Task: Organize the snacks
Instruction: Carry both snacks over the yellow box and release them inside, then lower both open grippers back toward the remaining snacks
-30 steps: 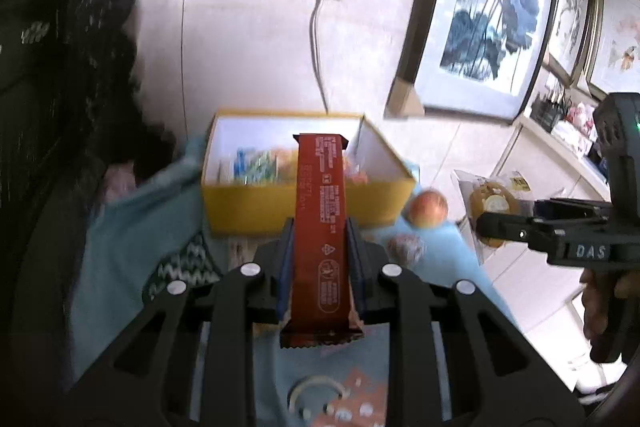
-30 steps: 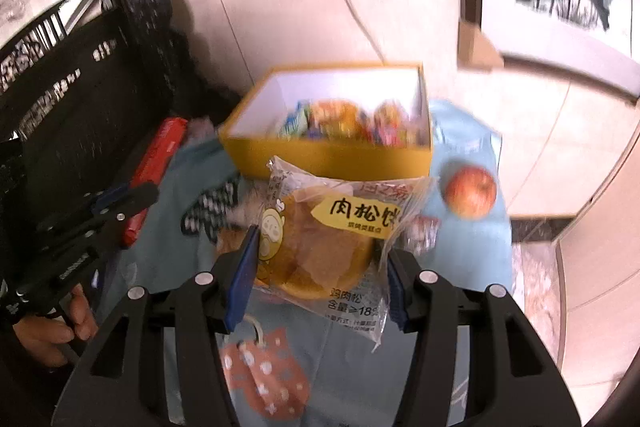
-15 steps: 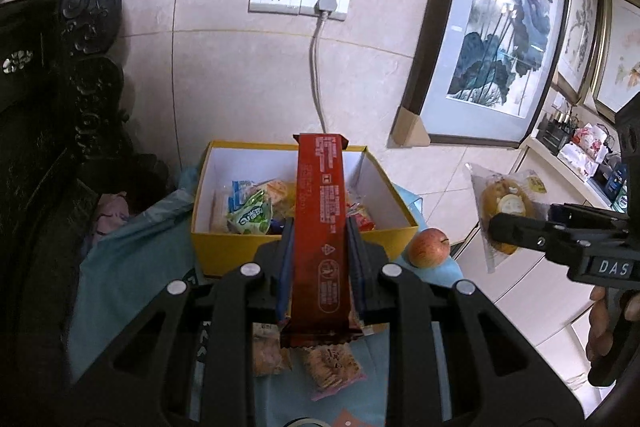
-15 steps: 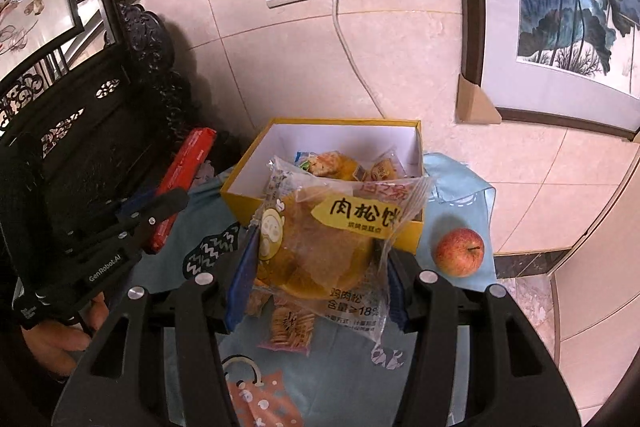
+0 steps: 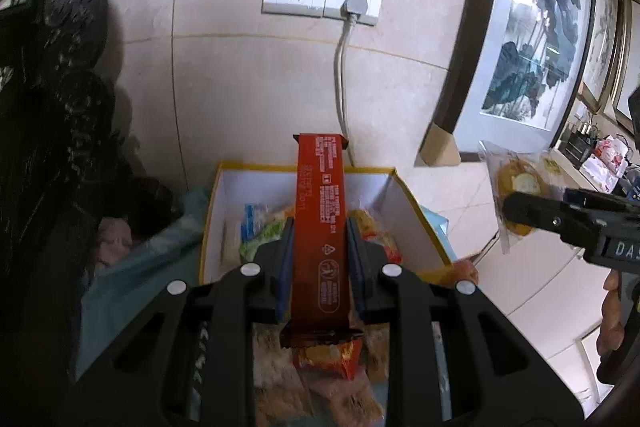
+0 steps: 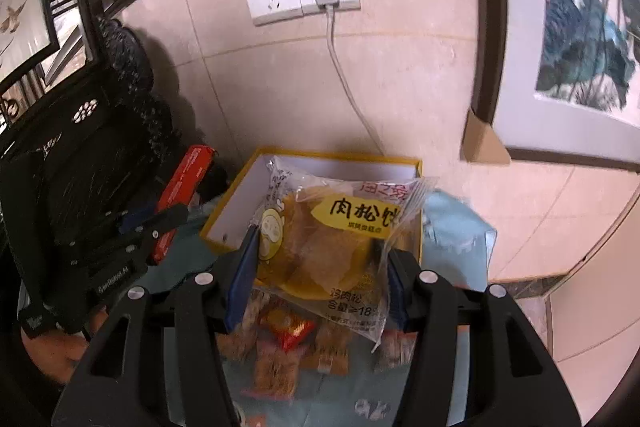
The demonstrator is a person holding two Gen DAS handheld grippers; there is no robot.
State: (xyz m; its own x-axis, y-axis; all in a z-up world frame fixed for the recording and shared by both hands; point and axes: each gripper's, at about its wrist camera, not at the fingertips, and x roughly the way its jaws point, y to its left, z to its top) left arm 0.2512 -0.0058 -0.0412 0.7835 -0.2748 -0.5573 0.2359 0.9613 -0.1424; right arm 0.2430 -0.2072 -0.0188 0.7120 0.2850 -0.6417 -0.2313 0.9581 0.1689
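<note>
My left gripper [image 5: 320, 227] is shut on a long red snack bar [image 5: 320, 227], held above the near edge of the yellow box [image 5: 416, 227]. The box has white inner walls and holds several small snack packs [image 5: 256, 235]. My right gripper [image 6: 316, 243] is shut on a clear bag with a meat floss bun [image 6: 320, 247], in front of the same yellow box [image 6: 224, 227]. The right gripper with its bun [image 5: 520, 183] shows at the right of the left wrist view. The left gripper with the red bar [image 6: 184, 191] shows at the left of the right wrist view.
Several loose snack packs [image 6: 280, 343] lie on the light blue cloth [image 6: 456, 227] in front of the box. An apple [image 5: 466, 273] lies right of the box. A tiled wall with sockets and a plugged cable [image 5: 344, 67] is behind. Dark carved furniture [image 6: 80, 167] stands left; framed paintings [image 5: 532, 23] right.
Both grippers have moved forward and up toward the yellow box and the wall, each still holding its snack. The box now looks closer and the apple has slid to the edge of view.
</note>
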